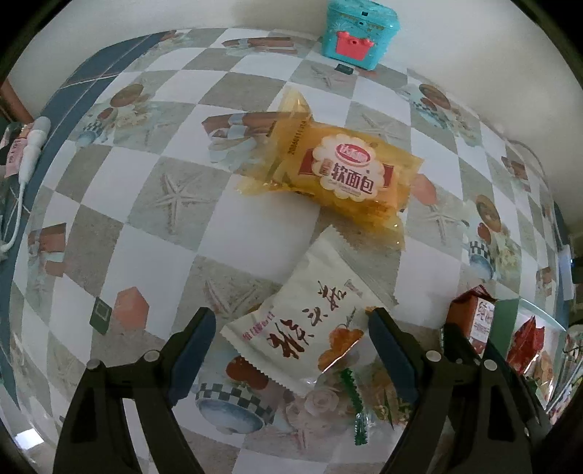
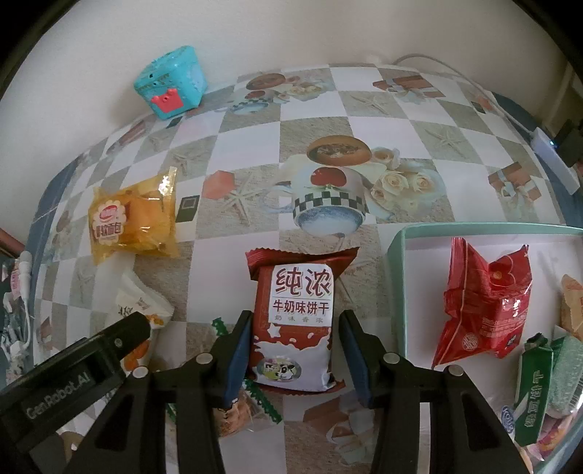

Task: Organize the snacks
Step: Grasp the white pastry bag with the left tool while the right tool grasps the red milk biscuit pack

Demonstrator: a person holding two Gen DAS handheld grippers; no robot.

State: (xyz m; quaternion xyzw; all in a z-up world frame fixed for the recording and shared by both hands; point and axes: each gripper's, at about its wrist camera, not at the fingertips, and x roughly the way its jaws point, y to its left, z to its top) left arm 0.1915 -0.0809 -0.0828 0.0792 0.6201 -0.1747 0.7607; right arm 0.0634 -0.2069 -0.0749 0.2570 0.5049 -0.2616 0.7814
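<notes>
The right gripper pinches the red biscuit pack, which might slip before reaching the tray at three o'clock, while the left gripper hangs open.

Left gripper open over white snack packet; yellow bread packet beyond.

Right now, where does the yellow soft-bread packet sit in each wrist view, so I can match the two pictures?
Left wrist view: the yellow soft-bread packet lies just above centre, beyond the white packet.
Right wrist view: yellow soft-bread packet at left, mid-height, on the checked tablecloth.
Shared landmark: the teal box by the wall.
</notes>
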